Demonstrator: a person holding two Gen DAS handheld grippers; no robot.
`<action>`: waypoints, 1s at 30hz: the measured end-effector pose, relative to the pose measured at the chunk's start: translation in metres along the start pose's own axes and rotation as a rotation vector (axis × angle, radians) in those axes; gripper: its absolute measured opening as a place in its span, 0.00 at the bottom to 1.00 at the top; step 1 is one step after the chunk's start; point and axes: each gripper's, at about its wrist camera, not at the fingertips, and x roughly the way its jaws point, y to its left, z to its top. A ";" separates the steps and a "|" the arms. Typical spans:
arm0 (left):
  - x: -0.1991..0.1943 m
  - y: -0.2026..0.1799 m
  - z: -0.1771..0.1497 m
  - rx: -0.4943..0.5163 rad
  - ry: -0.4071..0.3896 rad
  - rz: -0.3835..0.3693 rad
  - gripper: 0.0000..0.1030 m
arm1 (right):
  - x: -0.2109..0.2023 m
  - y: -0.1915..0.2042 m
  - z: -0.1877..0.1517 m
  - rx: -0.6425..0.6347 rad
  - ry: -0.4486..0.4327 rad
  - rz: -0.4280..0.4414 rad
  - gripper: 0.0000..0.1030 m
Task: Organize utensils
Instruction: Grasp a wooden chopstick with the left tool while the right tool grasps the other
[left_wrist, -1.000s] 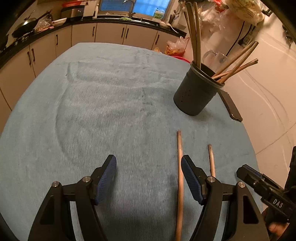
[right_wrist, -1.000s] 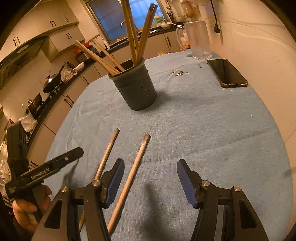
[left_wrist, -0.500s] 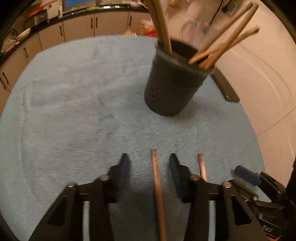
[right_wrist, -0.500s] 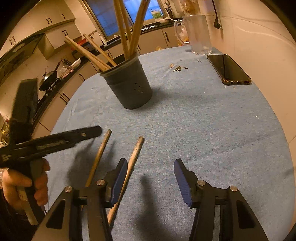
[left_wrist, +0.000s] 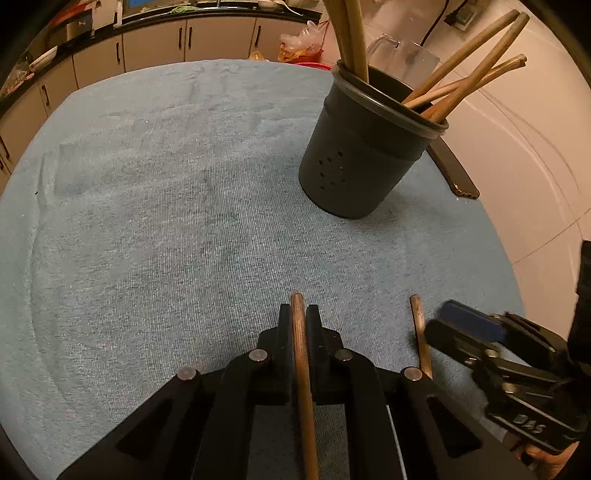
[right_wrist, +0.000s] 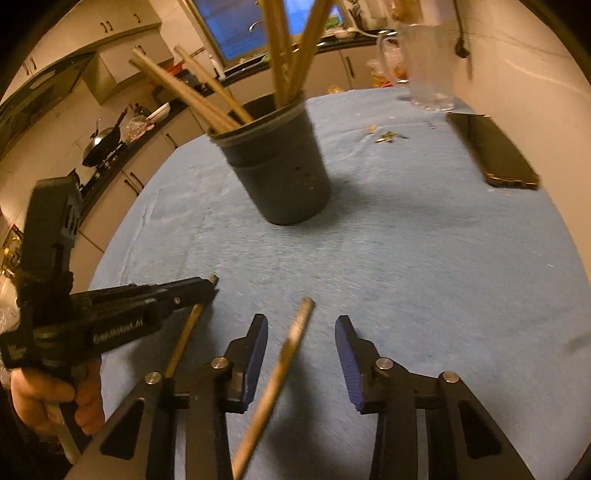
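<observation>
My left gripper (left_wrist: 298, 314) is shut on a wooden chopstick (left_wrist: 301, 354) lying on the blue cloth. It also shows in the right wrist view (right_wrist: 199, 291) at the left. A second chopstick (right_wrist: 284, 354) lies between the fingers of my open right gripper (right_wrist: 301, 336); in the left wrist view this chopstick (left_wrist: 419, 328) is to the right, beside the right gripper (left_wrist: 461, 325). A dark utensil holder (left_wrist: 354, 162) with several chopsticks stands further back; it also shows in the right wrist view (right_wrist: 284, 177).
A black phone (right_wrist: 495, 151) lies at the right of the blue cloth (right_wrist: 406, 258). A glass pitcher (right_wrist: 428, 66) and small keys (right_wrist: 388, 137) sit at the back. Kitchen cabinets (left_wrist: 155, 48) run behind the table.
My left gripper has closed on the left chopstick. My right gripper has moved left so the second chopstick now lies between its open fingers, and both have come closer to the holder.
</observation>
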 end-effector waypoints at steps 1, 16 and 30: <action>0.000 0.002 0.000 -0.003 0.001 -0.006 0.07 | 0.006 0.002 0.002 -0.004 0.012 -0.006 0.36; 0.004 0.008 0.019 -0.037 0.036 -0.001 0.07 | 0.006 0.003 0.010 -0.023 0.011 -0.041 0.08; 0.000 0.002 0.013 -0.034 0.051 0.007 0.07 | 0.016 0.007 0.005 -0.086 0.086 -0.103 0.11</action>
